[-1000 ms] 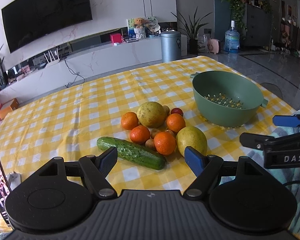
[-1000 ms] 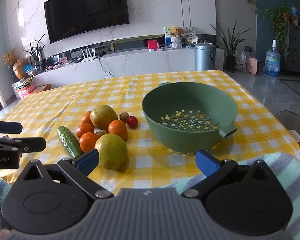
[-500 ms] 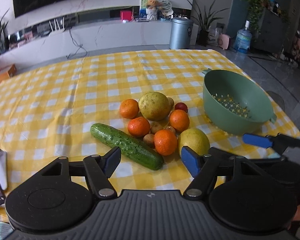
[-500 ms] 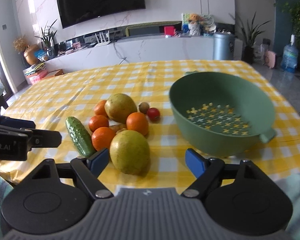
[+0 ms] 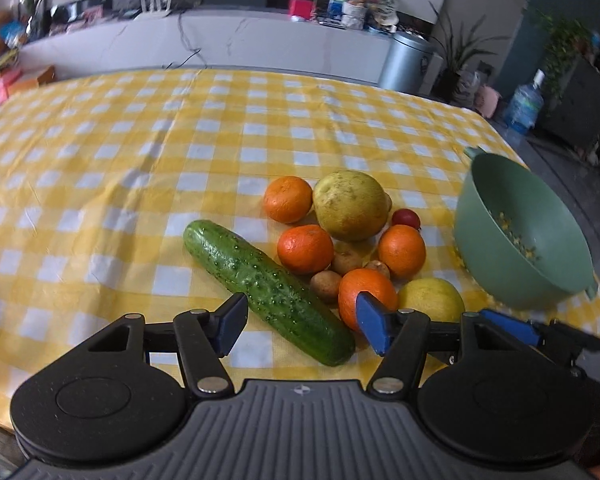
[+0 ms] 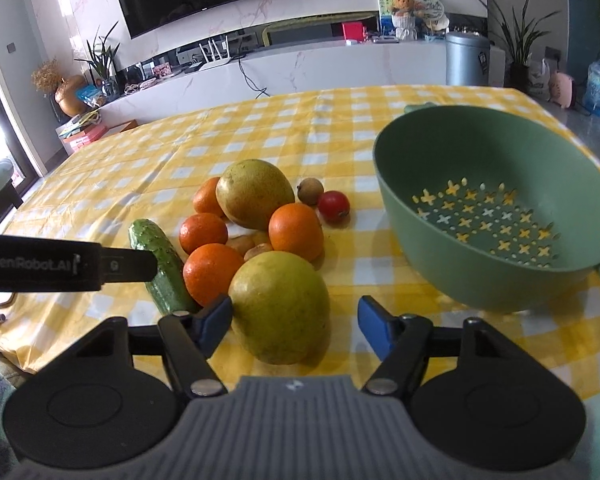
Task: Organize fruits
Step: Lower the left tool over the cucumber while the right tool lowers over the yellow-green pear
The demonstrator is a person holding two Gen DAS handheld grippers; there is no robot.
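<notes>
I have both grippers over the near edge of the yellow-and-white checked tablecloth (image 5: 148, 152), and each one lines up with a different piece of produce. My left gripper (image 5: 300, 326) sits just above the near end of the long, bumpy dark-green cucumber (image 5: 266, 288), which lies slantwise, its far end off to my left and its near end running in between the blue pads toward the right one. The jaws have just been closing and are now at a middling width, with neither pad pressing on the skin as far as I can tell. My right gripper (image 6: 294, 328) is nearer the big yellow-green citrus fruit (image 6: 280, 306), which sits between its pads but closer to the left one; here too the jaws have just been narrowing, and a clear gap remains on the right side, so nothing is held. The round sage-green plastic colander (image 6: 496, 280) stands empty to the right of the pile, well apart from the cucumber but near the right gripper. I judge the right hand is better placed for a first transfer, and the cucumber would need a grasp across its short width, not along its length.
</notes>
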